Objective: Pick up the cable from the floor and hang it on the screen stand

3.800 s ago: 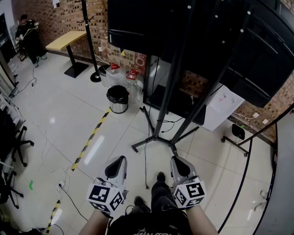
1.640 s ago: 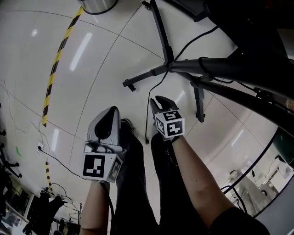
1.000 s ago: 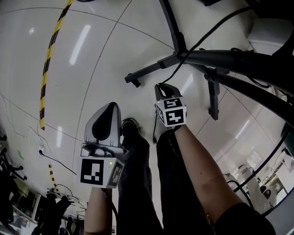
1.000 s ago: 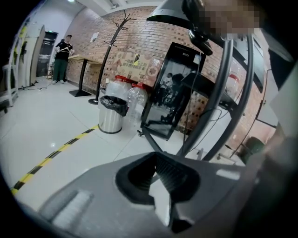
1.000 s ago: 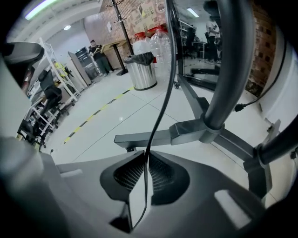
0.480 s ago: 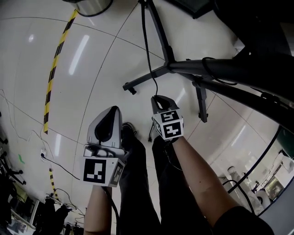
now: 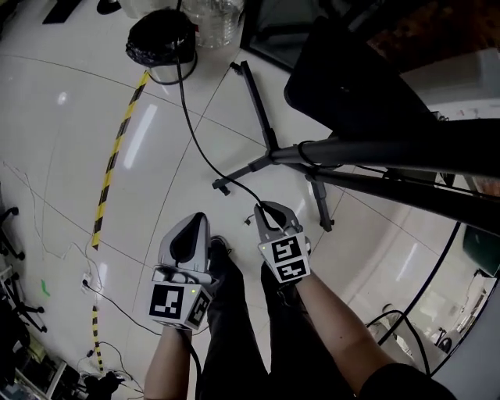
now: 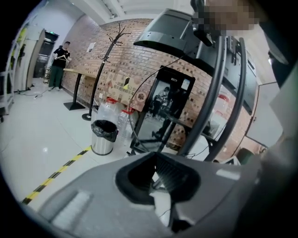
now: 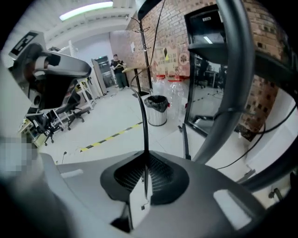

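Observation:
A thin black cable [image 7: 187, 117] rises from my right gripper [image 7: 266, 209] and runs up the head view toward the bin. In the right gripper view the cable [image 9: 144, 125] stands straight up out of the jaws of my right gripper [image 9: 145, 160]. That gripper is shut on it, and its jaws have just closed a little tighter. My left gripper [image 7: 194, 223] is beside it to the left, shut, with nothing between its jaws in the left gripper view [image 8: 156, 158]. The black screen stand [image 7: 375, 148] crosses above, with its floor legs [image 7: 262, 125] ahead.
A steel bin with a black bag [image 7: 160, 35] and water bottles [image 7: 211, 9] stand on the white tile floor ahead. Yellow-black tape [image 7: 117, 148] runs along the left. The person's shoes [image 7: 219, 251] are below the grippers. A coat rack [image 8: 100, 69] stands by the brick wall.
Both grippers have risen from the floor, the right one more. The cable now hangs lifted from the right gripper, and the head view has tilted up to show the bin.

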A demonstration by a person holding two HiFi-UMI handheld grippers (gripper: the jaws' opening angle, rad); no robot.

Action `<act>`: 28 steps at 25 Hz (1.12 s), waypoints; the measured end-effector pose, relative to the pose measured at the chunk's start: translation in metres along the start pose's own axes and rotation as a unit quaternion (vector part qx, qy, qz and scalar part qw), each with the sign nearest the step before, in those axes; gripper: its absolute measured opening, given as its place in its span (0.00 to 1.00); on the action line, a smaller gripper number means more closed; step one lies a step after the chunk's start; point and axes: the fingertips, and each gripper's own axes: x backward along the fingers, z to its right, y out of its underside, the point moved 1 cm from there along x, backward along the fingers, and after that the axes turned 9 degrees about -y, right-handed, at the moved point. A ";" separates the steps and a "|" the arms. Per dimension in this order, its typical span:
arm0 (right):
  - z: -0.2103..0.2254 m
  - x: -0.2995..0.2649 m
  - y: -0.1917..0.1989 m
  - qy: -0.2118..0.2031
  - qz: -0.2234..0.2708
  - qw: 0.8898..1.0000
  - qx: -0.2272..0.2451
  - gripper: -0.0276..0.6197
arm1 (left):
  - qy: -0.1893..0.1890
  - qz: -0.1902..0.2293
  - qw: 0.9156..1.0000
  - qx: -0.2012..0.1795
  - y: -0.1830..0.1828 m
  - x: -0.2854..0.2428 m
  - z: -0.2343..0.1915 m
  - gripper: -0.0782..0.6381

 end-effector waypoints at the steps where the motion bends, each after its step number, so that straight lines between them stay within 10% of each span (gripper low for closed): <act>1: -0.004 0.012 -0.012 0.000 0.009 1.000 0.012 0.08 | 0.000 0.000 1.000 0.000 -0.009 0.007 0.004 0.12; 28: -0.030 0.277 -0.301 0.066 0.135 0.966 0.212 0.08 | 0.098 0.151 0.977 -0.110 -0.239 0.090 0.138 0.12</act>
